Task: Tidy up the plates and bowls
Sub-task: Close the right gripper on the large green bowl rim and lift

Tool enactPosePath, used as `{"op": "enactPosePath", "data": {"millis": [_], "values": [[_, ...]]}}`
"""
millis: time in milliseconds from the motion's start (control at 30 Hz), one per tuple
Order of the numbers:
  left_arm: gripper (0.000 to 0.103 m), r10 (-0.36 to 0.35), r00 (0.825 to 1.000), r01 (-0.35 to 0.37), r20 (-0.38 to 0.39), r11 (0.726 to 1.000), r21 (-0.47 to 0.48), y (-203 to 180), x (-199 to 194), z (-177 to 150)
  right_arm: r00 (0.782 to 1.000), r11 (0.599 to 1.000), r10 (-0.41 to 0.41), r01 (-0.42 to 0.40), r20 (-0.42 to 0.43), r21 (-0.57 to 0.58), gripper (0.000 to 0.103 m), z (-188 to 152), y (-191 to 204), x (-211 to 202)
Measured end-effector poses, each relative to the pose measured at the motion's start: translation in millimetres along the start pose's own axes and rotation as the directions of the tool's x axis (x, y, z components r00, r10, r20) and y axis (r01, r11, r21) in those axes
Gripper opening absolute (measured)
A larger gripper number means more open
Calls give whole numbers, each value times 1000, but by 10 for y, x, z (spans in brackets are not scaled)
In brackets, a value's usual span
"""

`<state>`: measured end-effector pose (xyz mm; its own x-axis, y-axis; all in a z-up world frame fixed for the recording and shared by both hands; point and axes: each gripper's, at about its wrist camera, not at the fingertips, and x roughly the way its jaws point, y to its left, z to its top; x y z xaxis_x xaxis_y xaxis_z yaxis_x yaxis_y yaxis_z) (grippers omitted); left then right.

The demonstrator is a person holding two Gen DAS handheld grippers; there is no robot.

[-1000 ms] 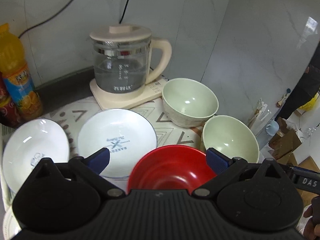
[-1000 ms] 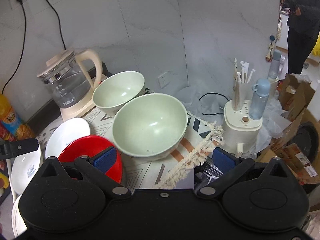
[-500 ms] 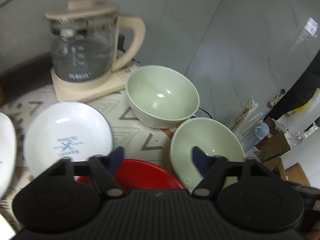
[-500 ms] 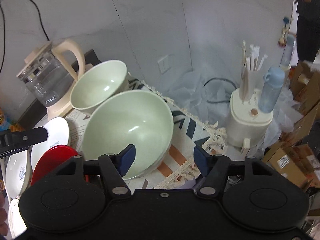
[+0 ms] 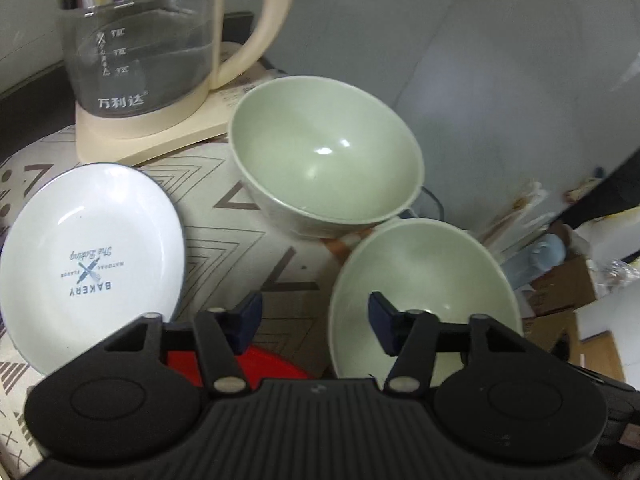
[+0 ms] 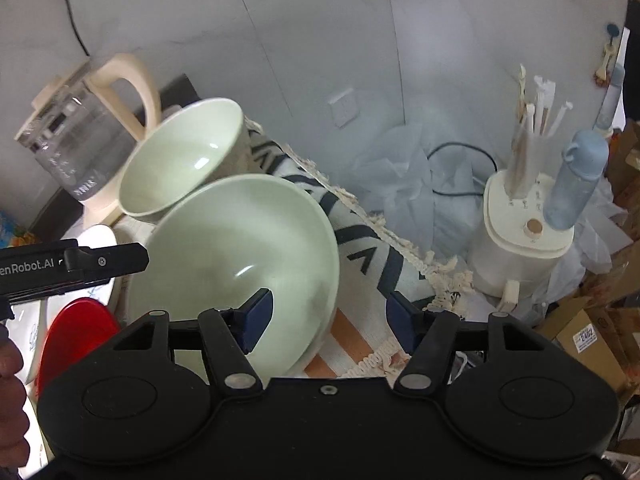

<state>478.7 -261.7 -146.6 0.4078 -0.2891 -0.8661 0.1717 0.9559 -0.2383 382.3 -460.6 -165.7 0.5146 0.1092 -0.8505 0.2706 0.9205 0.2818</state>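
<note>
**Two green bowls wait to be nested**

On the patterned mat [image 5: 248,240], near its right edge, the near bowl [image 6: 240,252] sits just beside the far bowl [image 6: 188,164], which stands next to the kettle [image 5: 160,44]. A white plate [image 5: 92,256] lies toward the mat's left side, with a red bowl [image 5: 240,364] at the front edge.

The right gripper [image 6: 328,316] is partly open and holds nothing; its left finger hangs over the near bowl's inside, its right finger outside the rim, so the rim lies between them. The left gripper [image 5: 314,322] is also partly open and empty, poised between the red bowl and the near bowl.

Both green bowls look rigid, light and smooth, probably slippery. A pinch across the rim seems the best hold, one finger inside the wall and one outside. A shallow grip could let the bowl tilt or slide out.
</note>
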Motion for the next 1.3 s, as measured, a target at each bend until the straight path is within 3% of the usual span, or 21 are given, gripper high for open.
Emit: {"op": "enactPosePath", "data": {"millis": [100, 167, 267, 300, 367, 500, 1300], "values": [[39, -13, 1000, 12, -25, 1000, -15, -12, 74, 32, 1000, 1000, 0, 1, -25, 15, 60, 29, -33, 90], [24, -21, 998, 20, -52, 999, -26, -24, 134, 46, 999, 1000, 5, -4, -42, 21, 47, 35, -34, 131], [10, -25, 997, 23, -74, 999, -36, -32, 197, 75, 997, 999, 32, -30, -70, 26, 32, 39, -29, 192], [7, -38, 996, 35, -77, 999, -38, -37, 205, 82, 996, 999, 36, -34, -79, 24, 30, 40, -22, 215], [6, -33, 997, 31, -75, 999, -26, -65, 209, 95, 994, 999, 47, -45, -94, 25, 14, 44, -14, 248], [6, -42, 996, 40, -78, 999, -27, -84, 184, 92, 996, 999, 39, -37, -86, 21, 12, 53, 1, 222], [6, -83, 992, 81, 96, 996, 25, 0, -726, 71, 992, 999, 50, -48, 115, -17, 13, 198, 339, -559]]}}
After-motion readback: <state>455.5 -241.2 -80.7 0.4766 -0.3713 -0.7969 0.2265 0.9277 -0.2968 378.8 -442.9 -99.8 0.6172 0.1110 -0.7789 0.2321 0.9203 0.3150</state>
